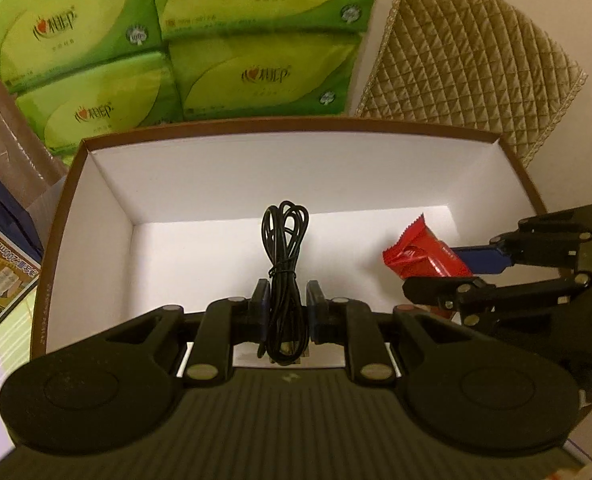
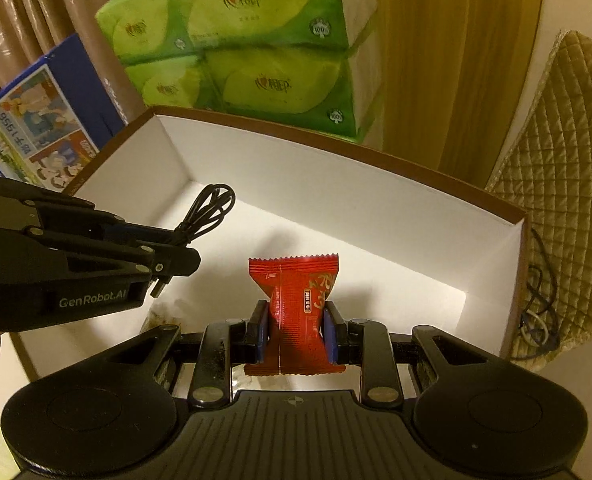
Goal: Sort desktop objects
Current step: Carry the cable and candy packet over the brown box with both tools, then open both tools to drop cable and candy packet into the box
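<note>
A brown-rimmed cardboard box with white inner walls lies open below both grippers. My left gripper is shut on a coiled black cable, whose loop sticks up above the box floor. To the right, my right gripper comes in over the box, shut on a red snack packet. In the right wrist view the right gripper pinches the red snack packet at its waist, over the box. At the left of that view the left gripper holds the black cable.
Green tissue packs are stacked behind the box. A quilted beige cover stands at the back right, with thin cords beside the box. A blue printed carton stands to the left, in front of a brown curtain.
</note>
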The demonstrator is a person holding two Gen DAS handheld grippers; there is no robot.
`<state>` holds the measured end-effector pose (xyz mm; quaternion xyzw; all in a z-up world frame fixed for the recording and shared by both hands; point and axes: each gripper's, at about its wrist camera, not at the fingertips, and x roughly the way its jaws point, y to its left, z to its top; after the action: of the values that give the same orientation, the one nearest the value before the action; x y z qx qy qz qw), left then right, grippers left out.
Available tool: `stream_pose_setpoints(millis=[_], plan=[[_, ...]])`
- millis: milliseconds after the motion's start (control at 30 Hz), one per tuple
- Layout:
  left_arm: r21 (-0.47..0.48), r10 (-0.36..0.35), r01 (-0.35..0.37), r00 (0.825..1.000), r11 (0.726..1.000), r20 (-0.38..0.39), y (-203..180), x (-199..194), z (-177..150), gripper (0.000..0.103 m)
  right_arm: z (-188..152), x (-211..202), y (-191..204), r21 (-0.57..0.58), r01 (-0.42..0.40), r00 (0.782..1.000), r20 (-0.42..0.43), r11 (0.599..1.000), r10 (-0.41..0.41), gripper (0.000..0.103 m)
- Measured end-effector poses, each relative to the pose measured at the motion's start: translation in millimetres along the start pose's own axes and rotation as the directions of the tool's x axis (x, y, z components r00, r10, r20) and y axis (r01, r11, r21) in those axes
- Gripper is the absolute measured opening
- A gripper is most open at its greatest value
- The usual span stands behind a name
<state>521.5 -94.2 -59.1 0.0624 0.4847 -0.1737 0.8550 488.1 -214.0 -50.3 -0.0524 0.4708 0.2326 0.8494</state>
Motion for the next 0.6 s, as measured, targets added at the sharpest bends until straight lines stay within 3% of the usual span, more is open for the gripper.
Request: stream_pose_setpoints(millis=[233,600], plan=[[0.002,0.041,-0.041,0.997,0.999,-0.071,11,20,2,0.015,3,16,1,0.000,-0.008,1.000,-0.020,1.000,0.008,0.024],[-0.022,0.034,-0.037,0.993,0.999,-0.116,16,33,2,0.016,10,28,0,0.023,-0.011,0.998,-0.054,1.000,0.012,0.024]])
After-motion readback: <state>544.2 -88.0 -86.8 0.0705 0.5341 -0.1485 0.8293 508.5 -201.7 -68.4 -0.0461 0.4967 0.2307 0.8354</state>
